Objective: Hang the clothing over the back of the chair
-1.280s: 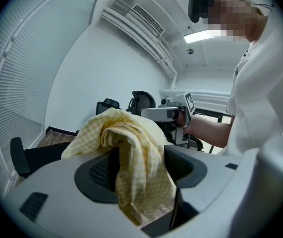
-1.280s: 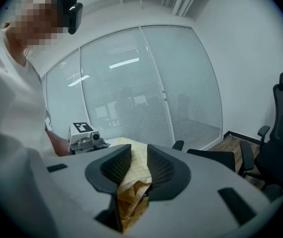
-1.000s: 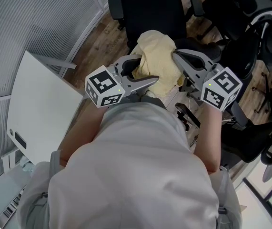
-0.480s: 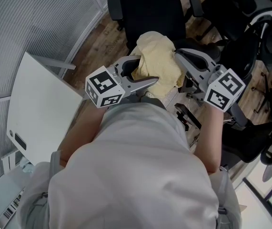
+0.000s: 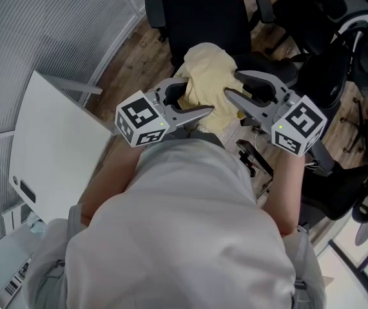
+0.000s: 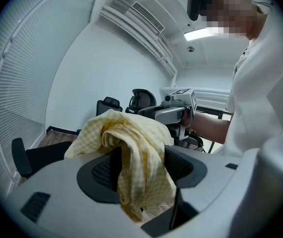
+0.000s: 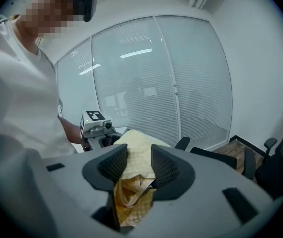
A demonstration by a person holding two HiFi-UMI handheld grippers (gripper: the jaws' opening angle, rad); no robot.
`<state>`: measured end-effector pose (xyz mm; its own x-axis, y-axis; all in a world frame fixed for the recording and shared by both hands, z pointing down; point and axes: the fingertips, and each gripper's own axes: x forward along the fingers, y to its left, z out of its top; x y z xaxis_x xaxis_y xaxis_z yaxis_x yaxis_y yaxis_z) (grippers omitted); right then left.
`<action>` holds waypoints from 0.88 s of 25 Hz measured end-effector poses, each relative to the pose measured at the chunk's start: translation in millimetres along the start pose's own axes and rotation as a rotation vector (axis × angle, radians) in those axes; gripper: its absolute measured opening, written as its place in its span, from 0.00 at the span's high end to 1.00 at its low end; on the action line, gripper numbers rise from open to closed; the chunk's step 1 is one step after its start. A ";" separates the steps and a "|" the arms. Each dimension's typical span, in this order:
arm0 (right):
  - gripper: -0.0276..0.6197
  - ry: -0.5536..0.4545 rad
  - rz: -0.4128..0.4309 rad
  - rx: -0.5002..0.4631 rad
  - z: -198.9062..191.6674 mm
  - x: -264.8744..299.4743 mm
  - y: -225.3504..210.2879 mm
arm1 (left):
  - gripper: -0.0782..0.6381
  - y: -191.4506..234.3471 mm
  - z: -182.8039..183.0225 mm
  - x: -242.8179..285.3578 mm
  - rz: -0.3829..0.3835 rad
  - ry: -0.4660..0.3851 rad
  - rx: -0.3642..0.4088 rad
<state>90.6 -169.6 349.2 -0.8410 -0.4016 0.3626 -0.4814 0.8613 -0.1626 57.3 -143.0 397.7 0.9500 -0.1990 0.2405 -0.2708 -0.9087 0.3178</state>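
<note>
Fingers of the right gripper were spreading, having been clamped on the yellow checked clothing a moment earlier. Folds of it lay between the pads but were no longer pinched. At the garment's 9 o'clock the left gripper had not shifted and was clenched on a hanging fold. The clothing sat bunched between the two tools, at 12 o'clock from the person, over the near edge of the black chair, whose back was hidden beneath it. By my reading, the release meant the right side was being left on the chair back. The left side was yet to be let go, and the heap looked crumpled rather than spread, so it might slip.
</note>
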 end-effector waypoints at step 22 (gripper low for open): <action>0.71 0.043 0.077 -0.102 -2.7 -1.7 17.9 | 0.51 1.6 3.8 -1.3 0.007 -0.006 0.007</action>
<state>84.1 -152.7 348.2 -0.8618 -0.3214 0.3924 -0.3867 0.9170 -0.0982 56.2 -145.6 394.3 0.9491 -0.2070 0.2374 -0.2760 -0.9099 0.3098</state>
